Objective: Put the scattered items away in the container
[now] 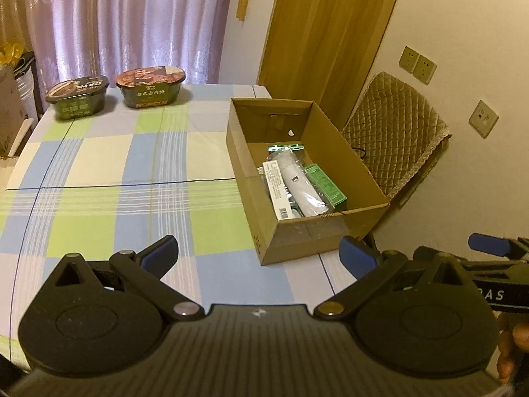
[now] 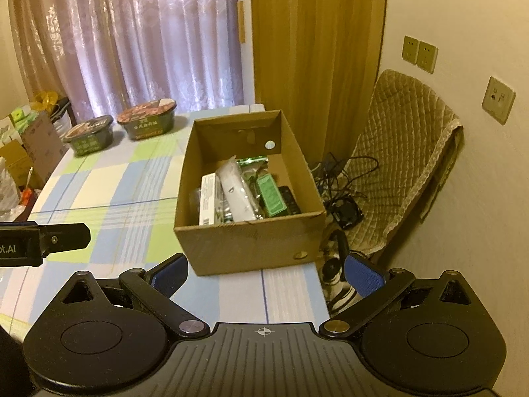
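Fingers (image 1: pixel 358 256) of both grippers spread, empty; two noodle bowls (image 1: pixel 150 86) on table (image 1: pixel 99 165); one cardboard box (image 2: pixel 244 241).

In front of me is the table (image 1: pixel 99 198) with a checked cloth. On it, at the right edge, stands the cardboard box (image 1: pixel 307 241); far at the back stand two noodle bowls (image 1: pixel 77 97) (image 1: pixel 150 86) side by side.
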